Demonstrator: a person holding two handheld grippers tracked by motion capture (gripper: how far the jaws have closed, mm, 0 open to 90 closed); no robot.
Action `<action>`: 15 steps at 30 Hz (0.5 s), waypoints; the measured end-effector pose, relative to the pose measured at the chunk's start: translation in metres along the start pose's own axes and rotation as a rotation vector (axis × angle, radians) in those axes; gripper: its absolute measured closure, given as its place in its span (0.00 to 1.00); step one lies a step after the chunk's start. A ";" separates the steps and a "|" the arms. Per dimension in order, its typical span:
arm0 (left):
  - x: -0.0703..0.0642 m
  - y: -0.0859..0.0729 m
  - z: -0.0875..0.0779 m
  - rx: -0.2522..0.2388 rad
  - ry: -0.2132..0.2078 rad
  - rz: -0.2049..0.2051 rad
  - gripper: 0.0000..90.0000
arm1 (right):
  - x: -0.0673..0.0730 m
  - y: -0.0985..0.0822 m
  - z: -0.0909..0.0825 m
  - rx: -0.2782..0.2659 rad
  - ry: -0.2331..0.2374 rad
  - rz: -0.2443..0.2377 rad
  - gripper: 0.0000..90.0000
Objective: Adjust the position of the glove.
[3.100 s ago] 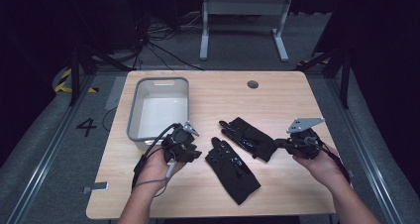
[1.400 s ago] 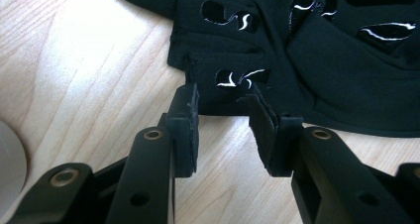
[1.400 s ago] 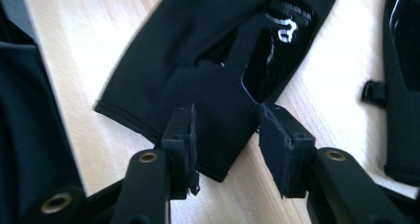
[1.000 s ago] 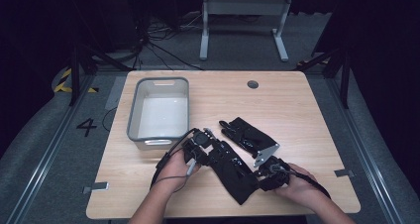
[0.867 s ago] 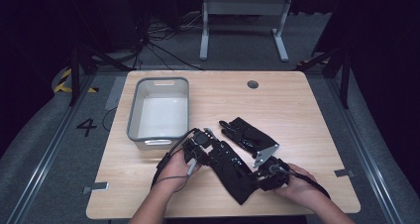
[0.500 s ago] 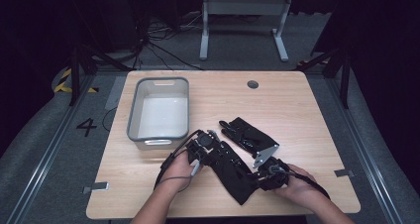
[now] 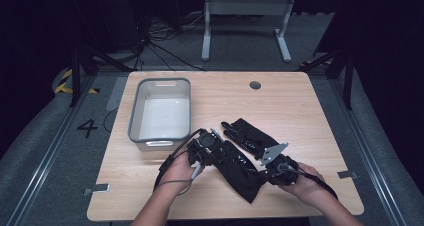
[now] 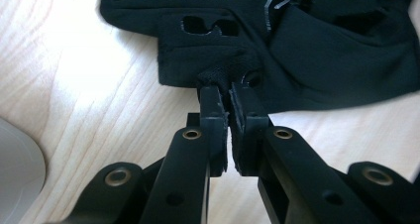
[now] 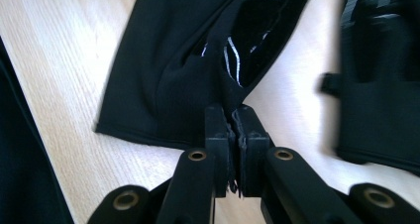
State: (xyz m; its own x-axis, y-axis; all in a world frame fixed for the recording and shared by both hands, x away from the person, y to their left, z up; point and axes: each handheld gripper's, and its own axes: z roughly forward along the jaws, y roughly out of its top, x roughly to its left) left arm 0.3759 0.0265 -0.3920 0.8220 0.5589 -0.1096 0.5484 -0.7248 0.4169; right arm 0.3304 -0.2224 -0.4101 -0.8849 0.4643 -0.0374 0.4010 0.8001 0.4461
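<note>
Dark grey carpet and black surroundings frame a light wooden desk (image 7: 300,111) at the centre of the high view, with a white metal stand (image 7: 245,16) on the floor at the top of the frame. An empty grey rectangular plastic bin (image 7: 161,113) sits on the desk left of centre. Two black fabric gloves lie in the lower middle: the nearer black glove (image 7: 240,168) stretches diagonally between the two tools, and the second black glove (image 7: 250,136) lies just beyond it, toward the upper right. The left hand-held gripper (image 7: 202,145) has its jaws pinched on the nearer glove's upper-left edge, fabric bunched at the tips (image 8: 225,83). The right hand-held gripper (image 7: 267,173) is clamped on that glove's lower-right cuff (image 9: 233,107), lifting the opening.
</note>
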 end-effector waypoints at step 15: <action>-0.047 -0.012 -0.013 0.009 -0.092 0.080 0.94 | -0.024 -0.002 -0.027 -0.059 -0.101 0.011 0.96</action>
State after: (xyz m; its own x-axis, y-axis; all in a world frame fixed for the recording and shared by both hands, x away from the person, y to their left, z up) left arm 0.3284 0.0144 -0.3798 0.8736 0.4601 -0.1586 0.4815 -0.7695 0.4196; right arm 0.3442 -0.2451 -0.3862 -0.8507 0.5116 -0.1206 0.3938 0.7723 0.4985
